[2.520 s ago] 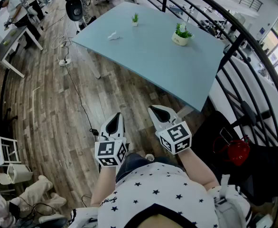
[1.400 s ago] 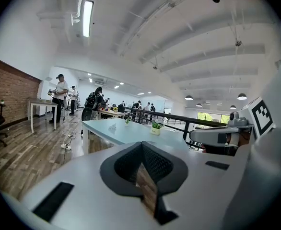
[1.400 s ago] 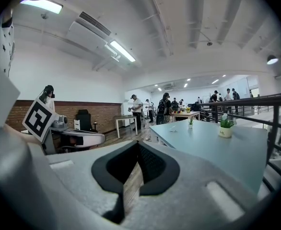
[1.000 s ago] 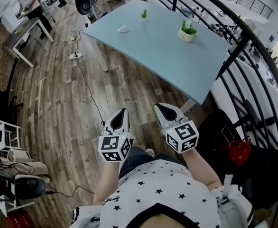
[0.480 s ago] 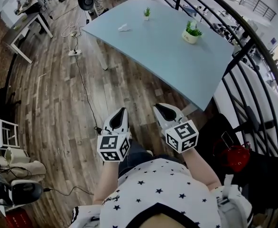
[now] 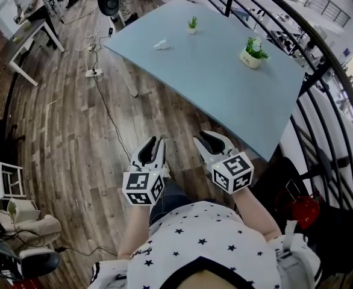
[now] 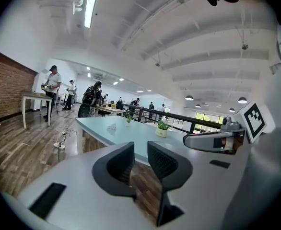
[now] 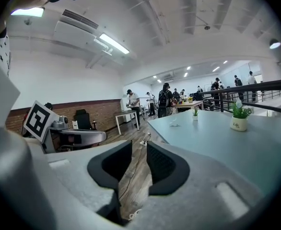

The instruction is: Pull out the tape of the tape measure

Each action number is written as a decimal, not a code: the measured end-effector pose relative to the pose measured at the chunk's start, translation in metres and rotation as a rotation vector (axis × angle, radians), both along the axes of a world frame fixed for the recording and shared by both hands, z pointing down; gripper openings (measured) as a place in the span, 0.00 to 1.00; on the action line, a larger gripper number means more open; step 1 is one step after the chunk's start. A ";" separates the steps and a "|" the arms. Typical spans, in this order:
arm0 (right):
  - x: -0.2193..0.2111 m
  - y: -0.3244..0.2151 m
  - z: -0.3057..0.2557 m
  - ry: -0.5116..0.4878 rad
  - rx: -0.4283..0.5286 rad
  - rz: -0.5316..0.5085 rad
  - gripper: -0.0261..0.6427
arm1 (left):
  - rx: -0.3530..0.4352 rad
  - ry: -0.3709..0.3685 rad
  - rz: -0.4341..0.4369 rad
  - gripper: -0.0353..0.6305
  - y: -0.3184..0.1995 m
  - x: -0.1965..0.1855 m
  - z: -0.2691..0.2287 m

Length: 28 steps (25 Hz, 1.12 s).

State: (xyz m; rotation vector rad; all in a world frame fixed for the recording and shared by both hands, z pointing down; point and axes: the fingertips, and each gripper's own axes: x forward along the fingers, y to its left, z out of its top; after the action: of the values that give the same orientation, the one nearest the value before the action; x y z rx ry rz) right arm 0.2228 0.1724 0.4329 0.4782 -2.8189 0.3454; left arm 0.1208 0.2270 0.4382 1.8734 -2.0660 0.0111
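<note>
Head view: left gripper and right gripper hung over floor. The worktop lay at 12 o'clock, with no tape measure identifiable there.
Gripper views: both pairs of fingers, just opening, stood slightly apart and empty.
Likely a rigid case and springy blade: pinch the hook.

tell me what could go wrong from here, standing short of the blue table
1. A cable from the power strip trails over the floor beside the person: a possible trip hazard.
2. The left tool and right tool have just been opening, nothing between them; they may reach for the wrong thing: no tape measure is recognisable, and the small white object on the table is too small to identify.
</note>
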 end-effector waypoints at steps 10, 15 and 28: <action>-0.095 -0.064 -0.008 0.000 -0.019 0.028 0.28 | -0.019 0.000 0.051 0.25 -0.063 -0.092 -0.006; -0.140 -0.093 -0.025 0.000 -0.019 0.041 0.31 | -0.011 0.008 0.063 0.25 -0.093 -0.137 -0.024; -0.228 -0.154 -0.026 -0.013 0.004 0.075 0.33 | 0.016 0.005 0.081 0.27 -0.154 -0.231 -0.027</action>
State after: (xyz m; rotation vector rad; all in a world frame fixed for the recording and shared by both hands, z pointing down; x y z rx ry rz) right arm -0.0054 0.0181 0.4071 0.5855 -2.8202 0.3585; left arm -0.1101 0.0734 0.4115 1.9637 -1.9912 0.0102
